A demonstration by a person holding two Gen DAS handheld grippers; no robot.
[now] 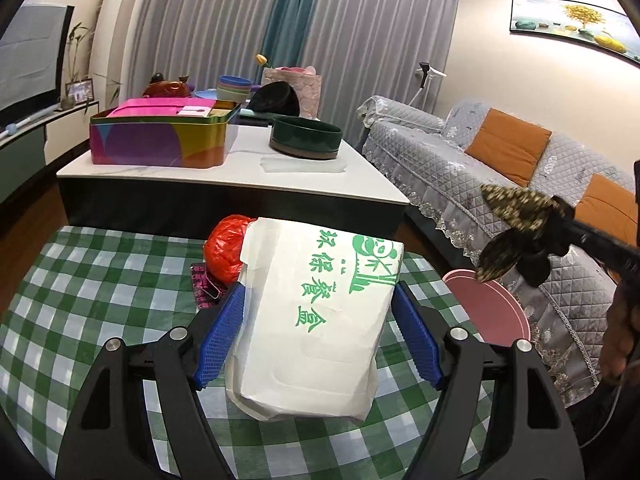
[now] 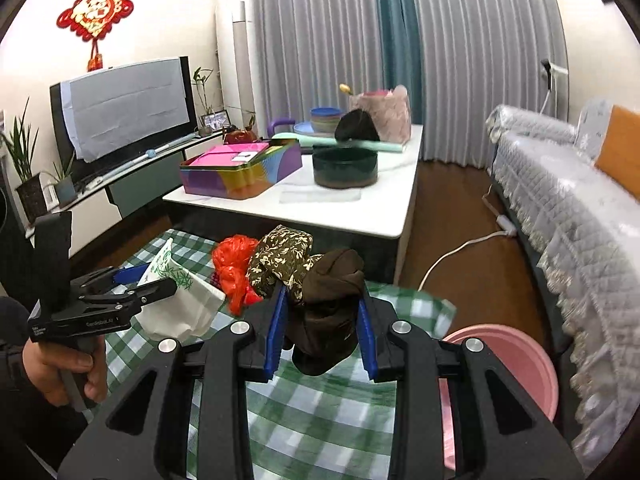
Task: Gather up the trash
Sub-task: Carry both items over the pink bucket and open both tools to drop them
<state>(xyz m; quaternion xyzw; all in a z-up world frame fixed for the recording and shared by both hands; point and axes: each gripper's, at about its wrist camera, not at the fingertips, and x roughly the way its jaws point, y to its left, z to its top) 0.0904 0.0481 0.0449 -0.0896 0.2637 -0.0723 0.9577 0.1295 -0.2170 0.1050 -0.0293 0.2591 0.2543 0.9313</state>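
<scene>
Two claws: the left gripper (image 1: pixel 318 328) pinches a white paper bag (image 1: pixel 316 316); the right gripper (image 2: pixel 324 336) pinches a dark cloth bundle (image 2: pixel 328 304).
Where: the paper bag hangs just over the green checked cloth (image 1: pixel 100 292); the bundle is lifted near the pink bin (image 2: pixel 516 364).
Left behind: a red plastic bag (image 1: pixel 226 248) lies on the cloth.
Risk: the bundle is gripped at one end, so its floral part may slip or snag short of the bin.
Risk: the paper bag could crumple or tear under squeeze.
Textures: crisp folded paper, limp soft fabric, crinkly plastic, smooth round bin.
</scene>
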